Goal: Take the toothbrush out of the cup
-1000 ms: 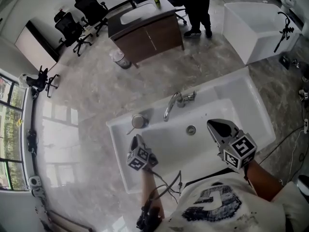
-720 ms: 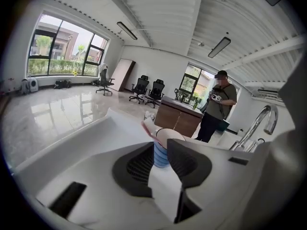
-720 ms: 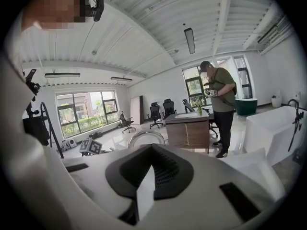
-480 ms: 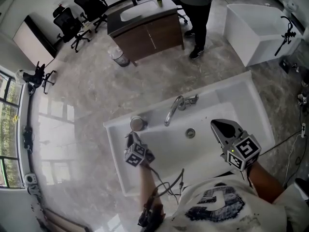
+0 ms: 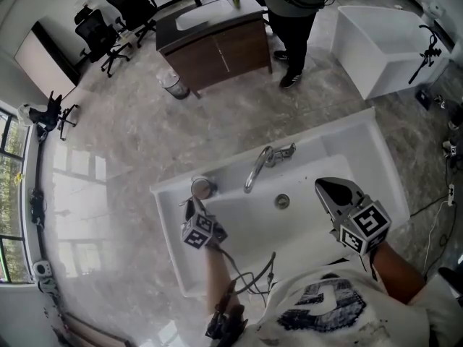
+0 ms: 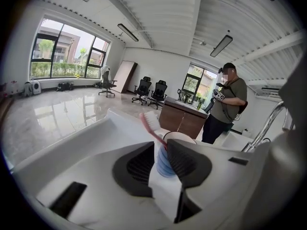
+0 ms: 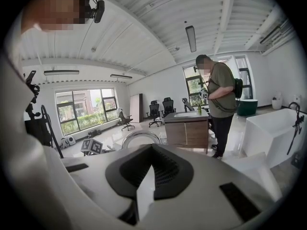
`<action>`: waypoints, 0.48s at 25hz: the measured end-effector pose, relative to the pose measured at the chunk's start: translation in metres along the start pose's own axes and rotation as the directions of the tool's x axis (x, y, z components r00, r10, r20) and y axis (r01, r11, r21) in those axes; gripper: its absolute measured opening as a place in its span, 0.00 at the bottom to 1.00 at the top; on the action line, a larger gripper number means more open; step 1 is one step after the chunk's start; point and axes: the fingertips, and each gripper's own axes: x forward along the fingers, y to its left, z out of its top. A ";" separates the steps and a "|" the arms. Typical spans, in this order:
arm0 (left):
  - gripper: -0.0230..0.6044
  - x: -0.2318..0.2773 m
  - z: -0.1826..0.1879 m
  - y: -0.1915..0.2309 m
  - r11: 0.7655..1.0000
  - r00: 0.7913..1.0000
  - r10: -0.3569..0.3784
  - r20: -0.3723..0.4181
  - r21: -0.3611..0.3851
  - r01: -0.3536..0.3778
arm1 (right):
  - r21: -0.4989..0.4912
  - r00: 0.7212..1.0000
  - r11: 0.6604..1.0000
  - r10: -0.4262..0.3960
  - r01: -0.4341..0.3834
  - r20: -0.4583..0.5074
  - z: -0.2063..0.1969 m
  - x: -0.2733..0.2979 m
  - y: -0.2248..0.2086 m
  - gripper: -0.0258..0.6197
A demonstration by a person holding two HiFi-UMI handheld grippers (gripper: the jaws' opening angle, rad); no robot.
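Observation:
A cup (image 5: 201, 188) stands on the back left rim of the white sink (image 5: 347, 139). In the left gripper view the cup (image 6: 164, 164) has a blue ribbed body, and a pink toothbrush (image 6: 150, 122) leans out of it to the left. My left gripper (image 5: 192, 207) is just in front of the cup. Its jaws (image 6: 160, 150) are open a little, and the cup shows in the gap. My right gripper (image 5: 325, 188) hovers over the right side of the basin. In the right gripper view it (image 7: 152, 150) is shut with nothing in it.
A chrome faucet (image 5: 259, 163) rises behind the basin, with a drain (image 5: 282, 202) below it. Farther off stand a wooden vanity (image 5: 217, 45), a person (image 5: 289, 6), a white tub (image 5: 376, 42), a bin (image 5: 173, 85) and office chairs (image 5: 116, 20).
My left gripper has moved left and forward, closer to the cup. The right gripper has hardly shifted. The person at the vanity has stepped a little.

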 end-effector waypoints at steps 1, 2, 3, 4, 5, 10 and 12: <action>0.21 0.000 0.000 0.002 1.000 1.000 0.005 0.000 -0.013 -0.005 | -0.001 1.000 1.000 0.001 -0.001 -0.003 -0.001 0.000 0.000 0.04; 0.21 0.001 0.001 0.003 1.000 1.000 0.009 0.001 -0.029 -0.009 | -0.002 1.000 1.000 0.001 -0.001 -0.006 -0.001 0.000 -0.001 0.04; 0.21 0.001 0.001 0.003 0.999 1.000 0.010 0.002 -0.047 -0.010 | 0.001 1.000 1.000 0.001 -0.001 -0.007 -0.002 0.001 -0.002 0.04; 0.21 0.002 0.002 0.003 0.998 1.000 0.010 0.002 -0.067 -0.010 | 0.004 1.000 1.000 0.000 0.000 -0.008 -0.002 0.001 -0.002 0.04; 0.21 0.003 0.003 0.004 0.996 1.000 0.009 0.003 -0.089 -0.009 | 0.006 1.000 1.000 -0.002 0.002 -0.009 -0.001 0.002 -0.003 0.04; 0.21 0.002 0.014 0.006 0.992 0.999 0.019 0.033 -0.124 -0.014 | 0.016 1.000 1.000 -0.008 0.008 -0.004 -0.001 0.004 -0.002 0.04; 0.21 0.001 0.019 0.005 0.992 0.999 0.017 0.047 -0.124 -0.011 | 0.020 1.000 1.000 -0.008 0.008 -0.005 -0.002 0.005 -0.003 0.04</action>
